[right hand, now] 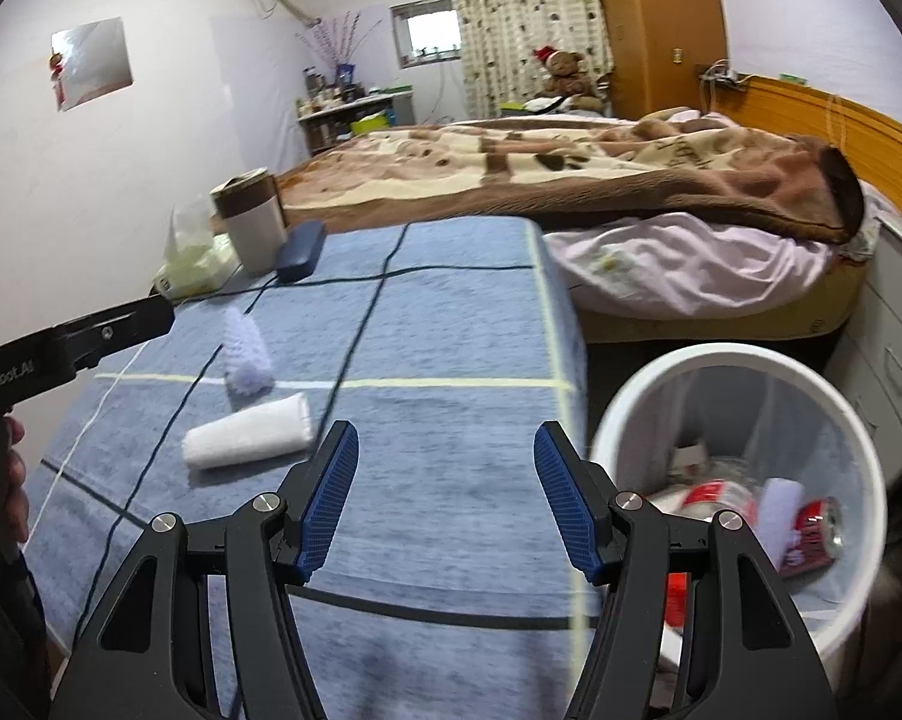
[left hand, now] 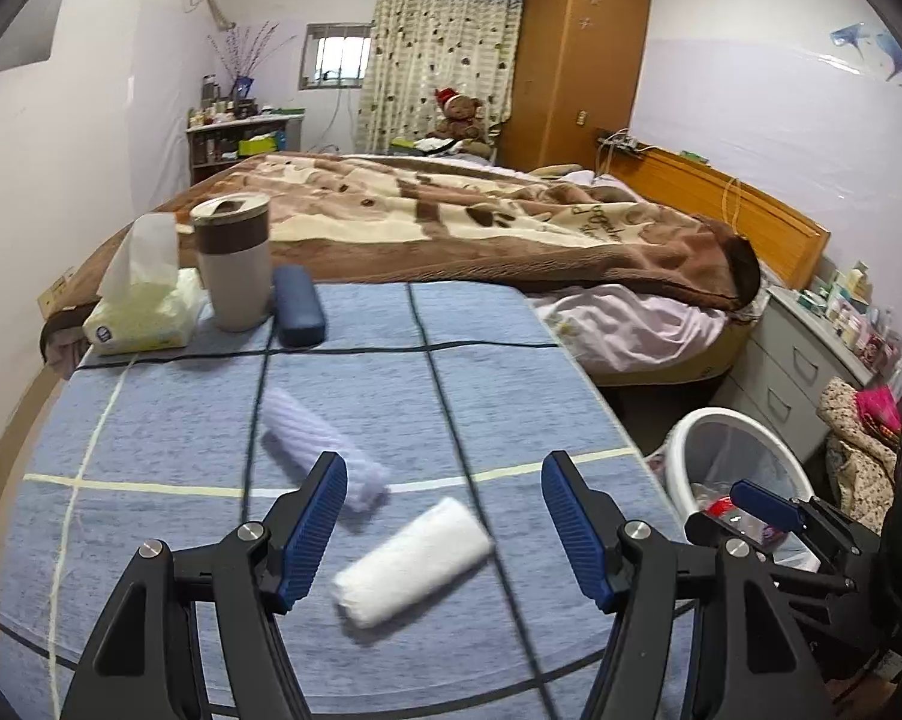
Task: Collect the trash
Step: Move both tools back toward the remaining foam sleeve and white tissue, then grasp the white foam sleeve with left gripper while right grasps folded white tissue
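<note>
White paper roll [left hand: 412, 561] lies between the wide-open left hand-held gripper's [left hand: 445, 531] fingers.

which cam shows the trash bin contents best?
Right wrist. The trash bin opens toward the lens, so a red can and white scraps inside are readable. In the left wrist view the bin sits at the frame edge, partly blocked by the right gripper.

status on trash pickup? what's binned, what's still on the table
Done: the white bin already holds a red can and a white roll, among other scraps. In hand: nothing; left gripper and right gripper are both open and empty. Left: the white roll and the lavender roll lie on the blue tablecloth, the white one between the left fingers.
</note>
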Action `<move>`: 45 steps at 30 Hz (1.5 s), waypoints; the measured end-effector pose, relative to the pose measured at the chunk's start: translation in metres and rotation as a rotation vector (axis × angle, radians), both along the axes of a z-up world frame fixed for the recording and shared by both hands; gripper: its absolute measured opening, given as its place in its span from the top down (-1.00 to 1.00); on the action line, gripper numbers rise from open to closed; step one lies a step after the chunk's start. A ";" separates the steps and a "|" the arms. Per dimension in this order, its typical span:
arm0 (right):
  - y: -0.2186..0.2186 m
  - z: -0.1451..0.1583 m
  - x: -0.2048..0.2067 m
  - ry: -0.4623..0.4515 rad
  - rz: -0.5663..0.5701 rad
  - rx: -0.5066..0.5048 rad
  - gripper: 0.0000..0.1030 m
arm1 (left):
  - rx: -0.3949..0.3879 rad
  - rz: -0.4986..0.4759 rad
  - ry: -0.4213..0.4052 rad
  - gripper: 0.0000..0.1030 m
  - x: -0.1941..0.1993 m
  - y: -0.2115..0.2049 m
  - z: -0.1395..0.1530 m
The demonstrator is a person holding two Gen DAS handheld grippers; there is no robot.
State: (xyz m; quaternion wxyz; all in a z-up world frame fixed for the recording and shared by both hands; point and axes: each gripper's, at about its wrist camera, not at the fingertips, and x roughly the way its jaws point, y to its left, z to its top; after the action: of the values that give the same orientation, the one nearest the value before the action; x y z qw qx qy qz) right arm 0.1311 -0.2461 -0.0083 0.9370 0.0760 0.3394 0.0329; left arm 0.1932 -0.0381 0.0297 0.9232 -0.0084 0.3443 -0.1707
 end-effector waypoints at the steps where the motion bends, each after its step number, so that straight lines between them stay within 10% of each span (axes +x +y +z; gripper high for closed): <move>1: 0.003 -0.001 0.001 -0.001 0.013 0.000 -0.22 | 0.001 0.009 0.004 -0.31 0.003 0.005 -0.002; 18: 0.064 -0.020 0.044 0.044 0.282 0.029 -0.22 | 0.027 0.082 0.065 -0.31 0.060 0.060 -0.022; 32: 0.119 -0.033 0.051 0.029 0.591 -0.314 -0.22 | 0.033 0.089 0.120 -0.31 0.102 0.074 -0.045; 40: 0.092 -0.032 0.073 0.156 0.599 -0.098 -0.19 | 0.042 0.088 0.142 -0.31 0.117 0.069 -0.053; 45: 0.083 -0.029 0.070 0.147 0.559 -0.081 0.71 | 0.039 0.082 0.154 -0.31 0.121 0.063 -0.058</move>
State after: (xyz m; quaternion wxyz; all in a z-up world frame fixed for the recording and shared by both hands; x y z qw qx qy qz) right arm 0.2010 -0.1633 -0.0376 0.8668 -0.0556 0.4151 0.2708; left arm 0.3140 0.0246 -0.0278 0.9001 -0.0179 0.4169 -0.1249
